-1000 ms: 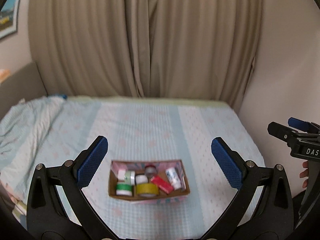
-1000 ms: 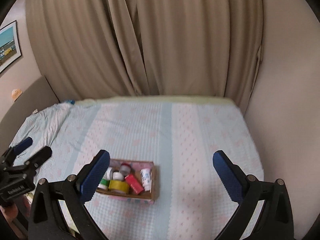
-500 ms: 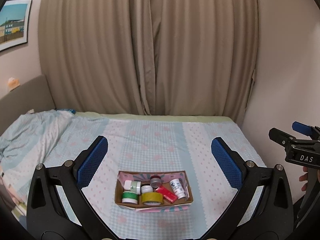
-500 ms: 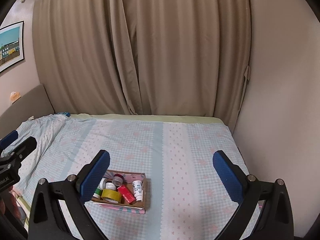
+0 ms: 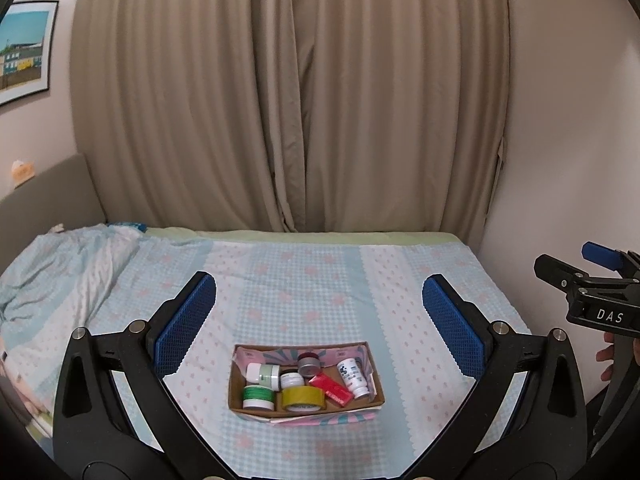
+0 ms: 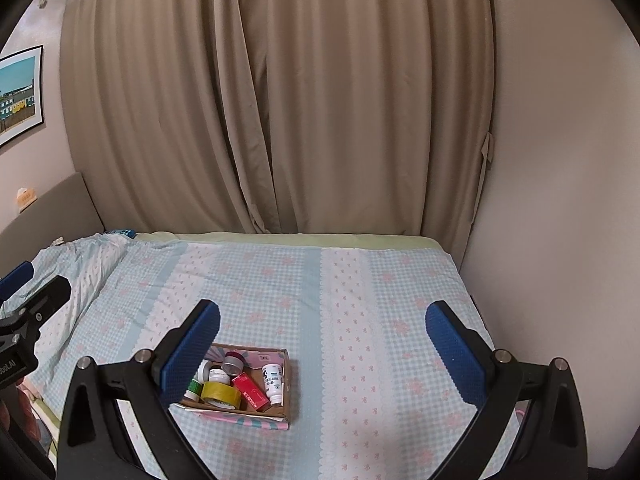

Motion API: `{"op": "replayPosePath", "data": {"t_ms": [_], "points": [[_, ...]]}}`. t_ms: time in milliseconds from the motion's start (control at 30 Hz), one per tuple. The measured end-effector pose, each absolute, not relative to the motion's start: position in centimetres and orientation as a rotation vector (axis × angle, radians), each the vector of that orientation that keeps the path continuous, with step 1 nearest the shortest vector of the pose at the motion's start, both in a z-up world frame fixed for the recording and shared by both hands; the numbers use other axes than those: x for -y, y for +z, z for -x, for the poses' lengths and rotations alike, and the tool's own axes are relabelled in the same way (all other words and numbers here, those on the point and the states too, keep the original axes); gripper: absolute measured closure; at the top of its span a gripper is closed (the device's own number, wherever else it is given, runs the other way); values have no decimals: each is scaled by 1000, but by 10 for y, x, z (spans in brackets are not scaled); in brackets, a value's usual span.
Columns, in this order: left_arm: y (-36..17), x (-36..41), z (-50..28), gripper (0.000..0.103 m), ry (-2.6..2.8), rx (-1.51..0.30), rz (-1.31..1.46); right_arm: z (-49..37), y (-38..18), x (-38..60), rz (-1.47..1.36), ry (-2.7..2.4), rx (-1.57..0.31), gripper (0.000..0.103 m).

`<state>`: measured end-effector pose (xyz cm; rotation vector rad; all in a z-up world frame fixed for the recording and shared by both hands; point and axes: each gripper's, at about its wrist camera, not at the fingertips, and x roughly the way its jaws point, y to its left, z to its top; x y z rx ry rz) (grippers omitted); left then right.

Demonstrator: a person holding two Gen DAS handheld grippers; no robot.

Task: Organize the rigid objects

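A cardboard box (image 5: 306, 404) sits on the bed (image 5: 320, 276), near its front edge and between both sides. In the box, a tape roll (image 5: 301, 398) lies at the front with a jar (image 5: 259, 397) to its left and a flat packet (image 5: 331, 389) to its right; a bottle (image 5: 352, 377) lies at the right end. Behind them sits a tin (image 5: 309, 364). A bunched blanket (image 5: 60, 276) lies at the bed's left. Curtains (image 5: 288, 96) hang behind the bed, and a picture (image 5: 24, 52) hangs on the left wall.

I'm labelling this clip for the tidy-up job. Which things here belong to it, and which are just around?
Job: cardboard box, yellow tape roll, green-lidded jar, red box, white bottle, small jars.

Around: bedsheet, curtains, framed picture, headboard.
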<state>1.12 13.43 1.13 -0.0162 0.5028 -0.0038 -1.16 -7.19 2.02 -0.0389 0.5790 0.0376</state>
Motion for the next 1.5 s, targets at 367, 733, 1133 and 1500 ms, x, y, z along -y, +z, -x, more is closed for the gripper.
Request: {"op": "replayPosePath", "data": {"t_ms": [367,733,1133,1500], "points": [[12,-127,-12,0,-11,-503,-3,12,20,75,33,34,-583,0],[11,-126,-14,0,-12,-506,-3,15,20,72,27,17,-581,0],[7,-125,-22,0,-29,-507,-9,12,21,71,31,5,-581,0],[10,-123,-20,0,-43,-465,4,10,20,72,21,-12,-584,0]]}}
